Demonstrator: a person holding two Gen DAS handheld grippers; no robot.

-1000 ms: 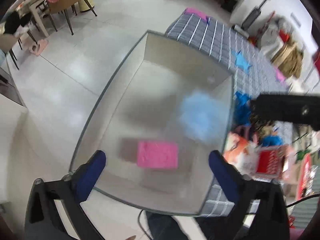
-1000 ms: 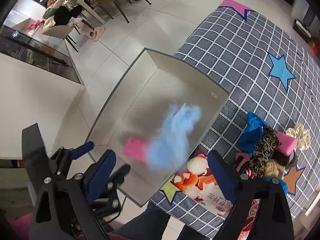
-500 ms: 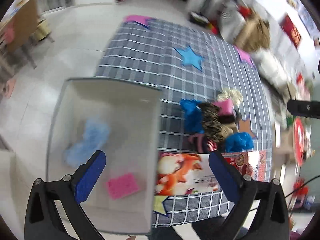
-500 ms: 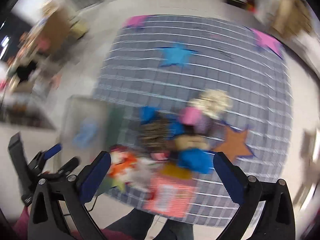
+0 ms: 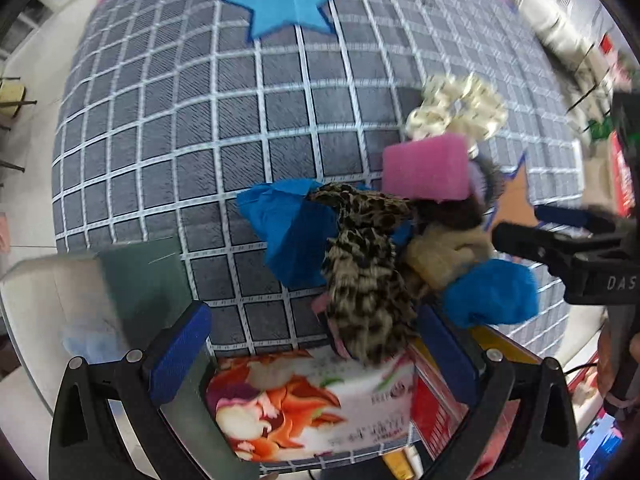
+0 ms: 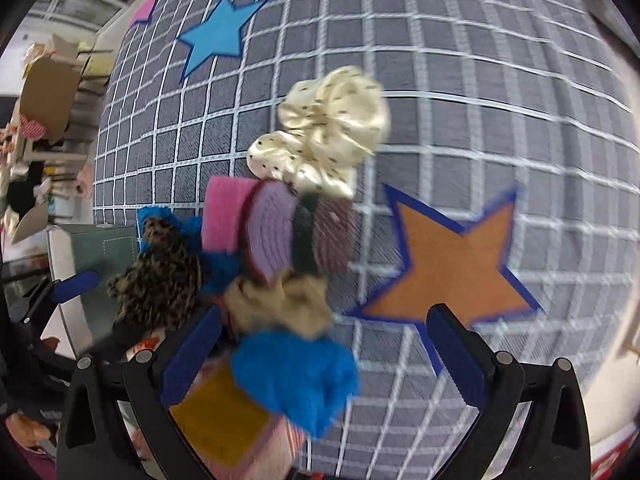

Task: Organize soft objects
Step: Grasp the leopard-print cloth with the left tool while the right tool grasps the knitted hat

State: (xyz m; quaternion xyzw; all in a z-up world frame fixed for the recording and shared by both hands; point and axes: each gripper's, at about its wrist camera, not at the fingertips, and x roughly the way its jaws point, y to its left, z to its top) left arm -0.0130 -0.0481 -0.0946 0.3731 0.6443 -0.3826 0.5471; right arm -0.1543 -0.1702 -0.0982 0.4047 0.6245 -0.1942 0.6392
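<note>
A pile of soft objects lies on the grey checked mat (image 5: 200,128): a leopard-print cloth (image 5: 368,264), blue cloths (image 5: 292,232), a pink sponge (image 5: 426,170), a tan scrunchie (image 5: 444,252) and a cream dotted scrunchie (image 5: 460,106). My left gripper (image 5: 312,354) is open and empty, just before the leopard cloth. My right gripper (image 6: 324,354) is open and empty over a blue fluffy piece (image 6: 296,380), with the tan scrunchie (image 6: 280,306), pink sponge (image 6: 224,216) and cream scrunchie (image 6: 324,132) beyond. The right gripper also shows in the left wrist view (image 5: 560,236).
The grey storage box (image 5: 52,292) stands at the mat's left edge, holding a light blue item. A printed packet (image 5: 304,400) and a red box (image 5: 436,408) lie at the mat's near edge. An orange star patch (image 6: 452,264) lies right of the pile.
Both grippers have swung from over the box to the pile on the mat. The light blue piece dropped from the right gripper into the box. Both stay open.
</note>
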